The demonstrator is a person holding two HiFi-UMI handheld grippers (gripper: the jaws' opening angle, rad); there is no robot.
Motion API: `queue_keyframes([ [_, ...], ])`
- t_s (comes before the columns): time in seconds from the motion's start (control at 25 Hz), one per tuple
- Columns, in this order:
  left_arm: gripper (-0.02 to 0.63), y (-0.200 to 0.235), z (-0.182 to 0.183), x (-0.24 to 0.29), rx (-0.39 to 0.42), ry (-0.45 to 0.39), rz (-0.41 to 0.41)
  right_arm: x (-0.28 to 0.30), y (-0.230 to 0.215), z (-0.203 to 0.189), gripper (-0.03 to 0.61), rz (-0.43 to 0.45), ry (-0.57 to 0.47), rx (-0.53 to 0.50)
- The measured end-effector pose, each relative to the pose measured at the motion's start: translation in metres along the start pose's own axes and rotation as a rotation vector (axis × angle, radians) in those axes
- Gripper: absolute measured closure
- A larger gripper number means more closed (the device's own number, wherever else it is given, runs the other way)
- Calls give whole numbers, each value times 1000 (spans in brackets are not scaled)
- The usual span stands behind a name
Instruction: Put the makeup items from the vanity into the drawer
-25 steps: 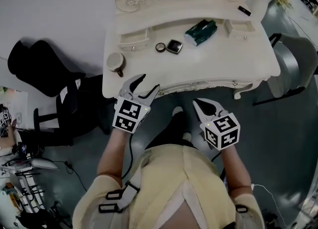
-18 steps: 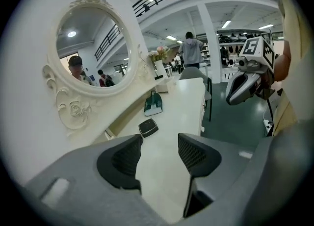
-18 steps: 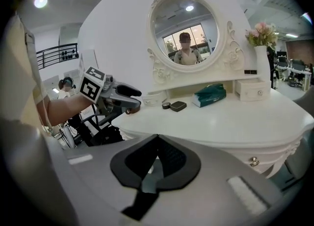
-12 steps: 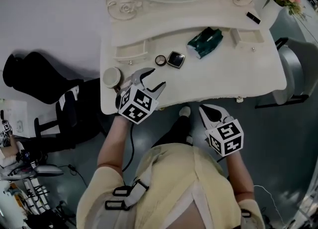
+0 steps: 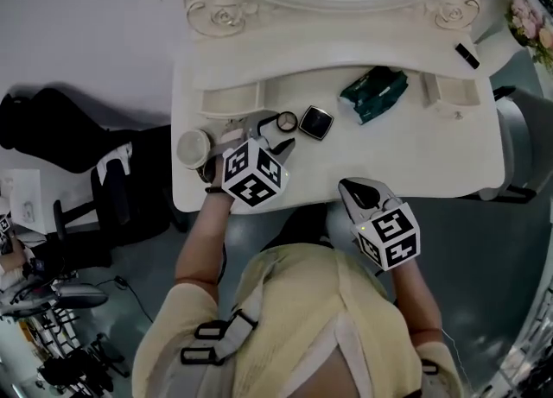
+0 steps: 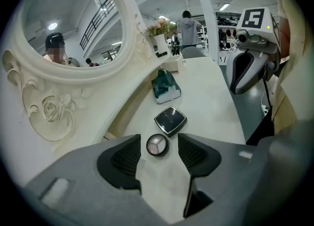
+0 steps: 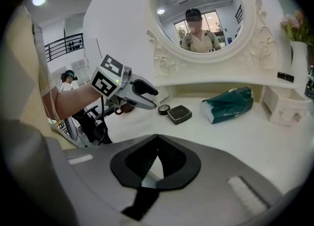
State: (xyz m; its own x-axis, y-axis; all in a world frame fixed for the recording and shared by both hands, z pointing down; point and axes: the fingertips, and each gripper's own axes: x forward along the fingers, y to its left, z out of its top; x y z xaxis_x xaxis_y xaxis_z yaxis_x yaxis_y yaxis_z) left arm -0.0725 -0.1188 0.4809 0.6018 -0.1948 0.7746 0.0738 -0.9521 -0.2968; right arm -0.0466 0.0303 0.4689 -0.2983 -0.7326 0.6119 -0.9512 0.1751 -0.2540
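The left gripper (image 5: 268, 133) is released: its grey jaws stand apart, their black ribbed pads facing each other. The round compact (image 6: 157, 145) lies on the vanity top between the two tips, and neither pad presses on it. It is a small flat disc with a dark rim and pale powder in three wedges. Just beyond it, to the right, lies the square compact (image 6: 170, 120), black and glossy with rounded corners and a thin bright edge.

The right gripper (image 5: 347, 187) is clenched on nothing, pad tips meeting. It hangs at the near edge of the vanity (image 5: 415, 154), well apart from both compacts.

Farther along the top to the right lies a soft green tissue pack (image 5: 373, 92), crinkled and shiny. At the left edge, just beside the left gripper, stands a round pale pot (image 5: 195, 144).

The vanity is smooth cream-white with a curved front. At its far side run a low shelf and a small drawer at each end: the left drawer (image 5: 232, 97) shows its hollow from above, and the right drawer (image 5: 454, 92) has a small knob. Behind rises an oval mirror whose frame (image 5: 226, 15) is carved with roses. Pink flowers (image 5: 531, 25) stand at the far right.
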Motion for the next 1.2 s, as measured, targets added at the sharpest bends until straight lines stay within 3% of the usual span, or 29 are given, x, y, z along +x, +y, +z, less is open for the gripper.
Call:
queue_keyframes([
  [0.48, 367, 9, -13, 33, 162, 162, -5, 39, -14, 31, 577, 70, 80, -78],
  [0.8, 367, 7, -16, 49, 230, 286, -42, 36, -35, 42, 578, 165, 90, -107],
  [1.2, 367, 1, -21, 57, 232, 404, -132, 33, -52, 44, 578, 293, 112, -155],
])
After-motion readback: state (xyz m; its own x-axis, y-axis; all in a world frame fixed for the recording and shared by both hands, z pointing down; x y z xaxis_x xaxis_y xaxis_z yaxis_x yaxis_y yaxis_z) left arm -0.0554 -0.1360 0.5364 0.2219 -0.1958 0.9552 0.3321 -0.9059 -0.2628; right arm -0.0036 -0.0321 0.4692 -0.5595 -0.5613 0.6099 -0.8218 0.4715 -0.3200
